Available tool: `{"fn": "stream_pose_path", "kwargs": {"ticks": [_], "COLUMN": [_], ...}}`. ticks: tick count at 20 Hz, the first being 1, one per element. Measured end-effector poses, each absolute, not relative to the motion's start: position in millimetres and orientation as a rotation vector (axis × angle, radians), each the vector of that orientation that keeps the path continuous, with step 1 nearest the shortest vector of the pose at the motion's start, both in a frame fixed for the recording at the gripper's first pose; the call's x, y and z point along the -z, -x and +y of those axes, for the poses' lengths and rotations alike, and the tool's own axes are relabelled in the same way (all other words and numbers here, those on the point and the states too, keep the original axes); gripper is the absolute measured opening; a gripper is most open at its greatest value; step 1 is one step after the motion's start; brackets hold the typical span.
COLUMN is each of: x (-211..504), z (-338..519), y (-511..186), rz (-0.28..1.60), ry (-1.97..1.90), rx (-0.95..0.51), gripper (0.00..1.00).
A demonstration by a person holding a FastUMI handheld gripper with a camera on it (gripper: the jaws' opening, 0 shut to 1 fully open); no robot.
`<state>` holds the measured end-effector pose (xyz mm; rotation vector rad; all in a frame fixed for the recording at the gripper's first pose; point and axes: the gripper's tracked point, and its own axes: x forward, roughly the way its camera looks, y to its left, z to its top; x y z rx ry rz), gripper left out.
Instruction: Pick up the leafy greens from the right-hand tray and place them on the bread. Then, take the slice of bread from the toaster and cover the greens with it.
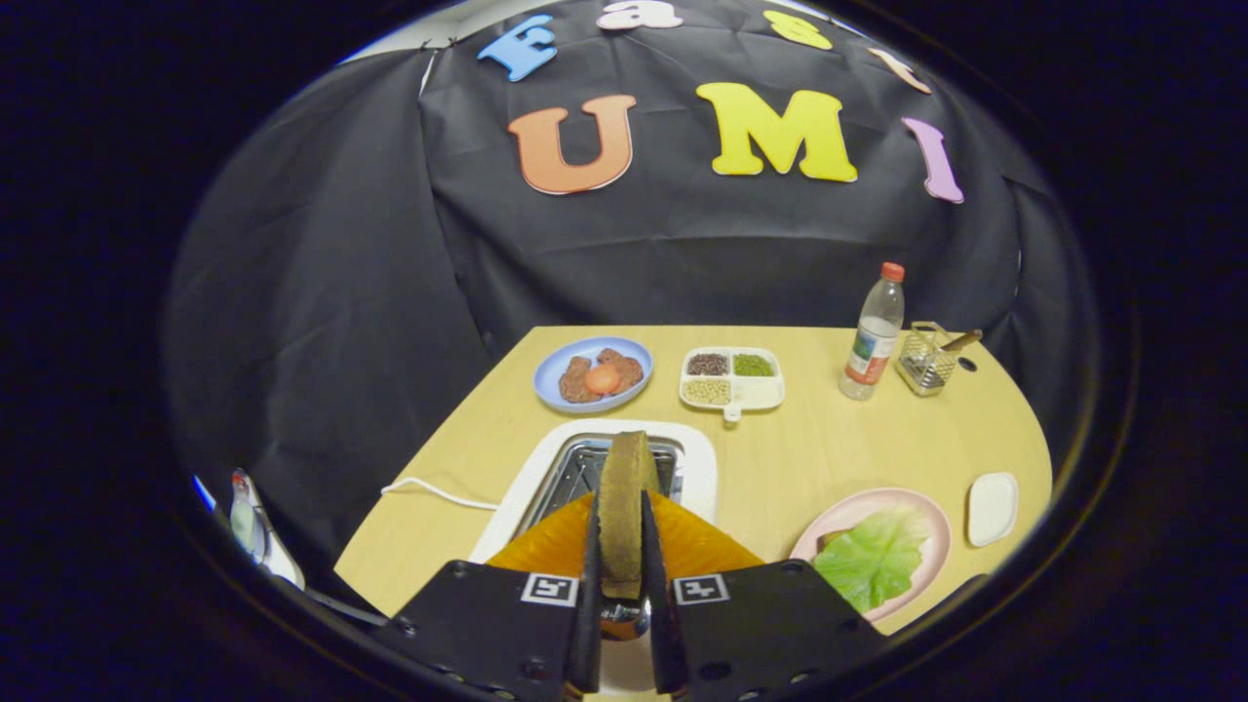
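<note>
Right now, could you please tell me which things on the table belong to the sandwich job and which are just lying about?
Part of the job:
- brown slice of bread, clamped between the gripper fingers above the white toaster
- green leafy greens on the round pink plate

Just lying about:
- blue plate of food
- white divided dish of beans
- clear plastic bottle
- wire basket
- small white dish

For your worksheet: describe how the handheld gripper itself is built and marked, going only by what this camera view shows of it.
The gripper has two narrow, flat fingers running forward side by side. Each grows out of a broad, black, angular plate with small screw holes. Each plate carries a square black-and-white coded marker near the finger's root. A shiny metal part sits between the plates.
</note>
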<state>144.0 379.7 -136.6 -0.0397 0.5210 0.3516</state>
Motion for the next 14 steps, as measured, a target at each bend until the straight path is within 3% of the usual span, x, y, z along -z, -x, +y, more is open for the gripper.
{"fn": "stream_pose_path", "kwargs": {"ticks": [3,14], "x": [133,24], "z": [382,362], "y": [-143,-112], "rz": [0.507,0.321], "ry": [0.059,-0.029], "rx": [-0.365,-0.378], "gripper": [0.13,0.12]}}
